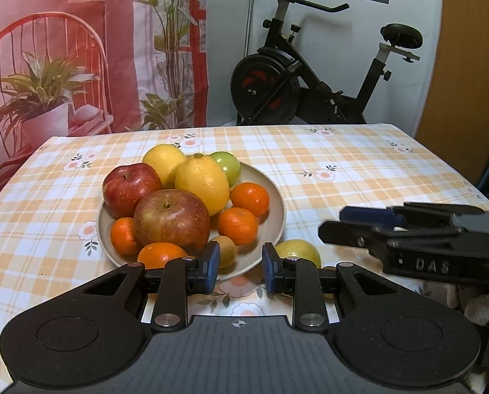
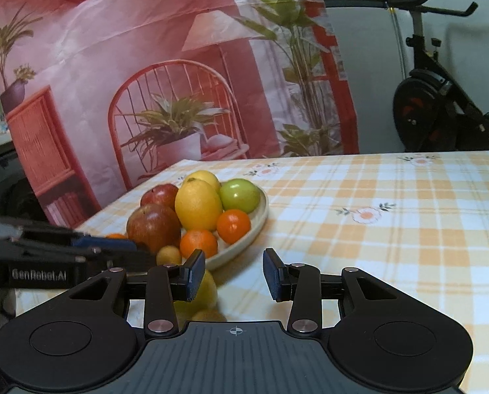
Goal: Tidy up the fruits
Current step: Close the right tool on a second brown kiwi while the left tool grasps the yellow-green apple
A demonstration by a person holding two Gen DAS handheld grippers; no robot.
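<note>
A: Table (image 1: 359,177) under an orange-and-white checked floral cloth. On it a round beige plate (image 1: 274,197) piled with fruit: two red apples (image 1: 170,220), two yellow lemons (image 1: 202,185), a green apple (image 1: 227,164), several small orange tangerines (image 1: 238,225).

B: Anything off the plate?

A: One yellow-green fruit (image 1: 298,251) on the cloth, just beside the plate's near rim, behind the left gripper's right finger.

B: Grippers?

A: Left gripper (image 1: 240,267): as far closed as it goes, empty, pads apart over the plate's near edge. Right gripper (image 2: 233,274): jaws apart, nothing between them, low over the cloth right of the plate.
</note>
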